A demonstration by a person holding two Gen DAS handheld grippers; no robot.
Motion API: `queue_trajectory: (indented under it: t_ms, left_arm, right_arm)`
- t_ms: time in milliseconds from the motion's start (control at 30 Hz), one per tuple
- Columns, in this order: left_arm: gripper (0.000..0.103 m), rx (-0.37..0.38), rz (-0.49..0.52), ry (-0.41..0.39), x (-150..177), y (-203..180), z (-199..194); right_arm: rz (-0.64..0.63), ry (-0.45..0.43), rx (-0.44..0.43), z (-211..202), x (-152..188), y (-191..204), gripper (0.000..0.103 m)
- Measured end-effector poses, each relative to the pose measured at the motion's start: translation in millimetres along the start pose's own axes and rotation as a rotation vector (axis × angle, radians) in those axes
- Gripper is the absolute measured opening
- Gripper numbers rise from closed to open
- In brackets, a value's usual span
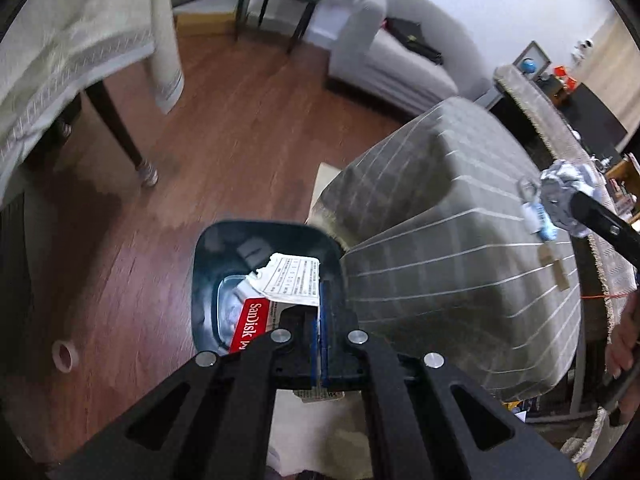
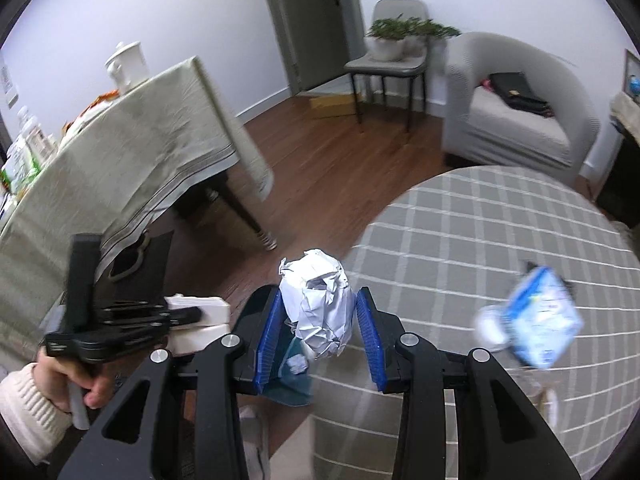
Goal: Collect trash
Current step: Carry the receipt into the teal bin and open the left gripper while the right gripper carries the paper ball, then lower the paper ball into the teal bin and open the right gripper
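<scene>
Left wrist view, from left to right: a roll of tape lies on the wooden floor near the left edge. Beside it to the right stands a dark bin, open at the top, with pale crumpled scraps at its bottom. The left gripper hangs over the bin's right rim, its blue pads pressed together on a torn package. The red part of the package reads "SanDisk"; the white flap above carries a printed table too small to read. Right of the bin, touching its rim, is a round table under a grey checked cloth. At the far right edge, a crumpled paper ball sits at the tip of a black finger, with a blurred small blue-and-white item just beside it.

Right wrist view, same order: a hand in a white knit cuff grips the other tool at the lower left, white packaging showing at its tip. In the middle, the right gripper is clamped on the crumpled paper ball, its blue pads against both sides. Below it part of the bin is visible with a small white scrap inside. Farther right, a blue-and-white packet lies on the checked cloth near its right edge, its print blurred.
</scene>
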State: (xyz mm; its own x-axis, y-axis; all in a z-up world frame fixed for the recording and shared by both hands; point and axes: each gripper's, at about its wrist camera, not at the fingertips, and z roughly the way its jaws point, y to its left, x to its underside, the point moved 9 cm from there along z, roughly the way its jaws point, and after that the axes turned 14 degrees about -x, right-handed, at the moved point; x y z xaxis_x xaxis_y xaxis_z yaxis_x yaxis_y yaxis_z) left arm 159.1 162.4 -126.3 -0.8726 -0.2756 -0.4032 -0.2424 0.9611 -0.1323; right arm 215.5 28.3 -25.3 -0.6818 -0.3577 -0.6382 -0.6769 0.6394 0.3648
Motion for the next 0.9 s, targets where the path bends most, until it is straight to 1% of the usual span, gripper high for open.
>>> queue_trajectory:
  t_ms: [100, 300, 400, 567, 633, 667, 700, 767, 833, 900]
  left_arm:
    - [0.002, -0.026, 0.008, 0.048, 9, 10, 24]
    - [0.002, -0.067, 0.037, 0.145, 30, 16, 75]
    - [0.002, -0.092, 0.062, 0.195, 42, 18, 98]
    - [0.004, -0.111, 0.053, 0.255, 54, 30, 123]
    - [0.007, -0.119, 0.045, 0.261, 54, 37, 125]
    - [0.014, -0.12, 0.033, 0.258, 54, 42, 125]
    - [0.025, -0.116, 0.02, 0.256, 53, 46, 125]
    - [0.034, -0.112, -0.006, 0.25, 50, 54, 124]
    - [0.034, -0.105, -0.028, 0.237, 49, 58, 118]
    - [0.04, -0.1, -0.047, 0.216, 45, 63, 110]
  right_arm:
    - [-0.018, 0.042, -0.027, 25, 6, 17, 0.039]
    - [-0.04, 0.12, -0.054, 61, 17, 34, 0.039]
    - [-0.039, 0.149, -0.061, 75, 23, 36, 0.039]
    - [-0.018, 0.21, -0.056, 104, 37, 33, 0.039]
    - [-0.015, 0.229, -0.05, 113, 41, 32, 0.039]
    - [-0.013, 0.238, -0.047, 117, 44, 31, 0.039]
    - [-0.012, 0.25, -0.043, 121, 46, 31, 0.039]
    - [-0.015, 0.265, -0.038, 127, 50, 30, 0.038]
    - [-0.016, 0.275, -0.038, 130, 53, 31, 0.038]
    - [-0.014, 0.286, -0.041, 135, 58, 33, 0.038]
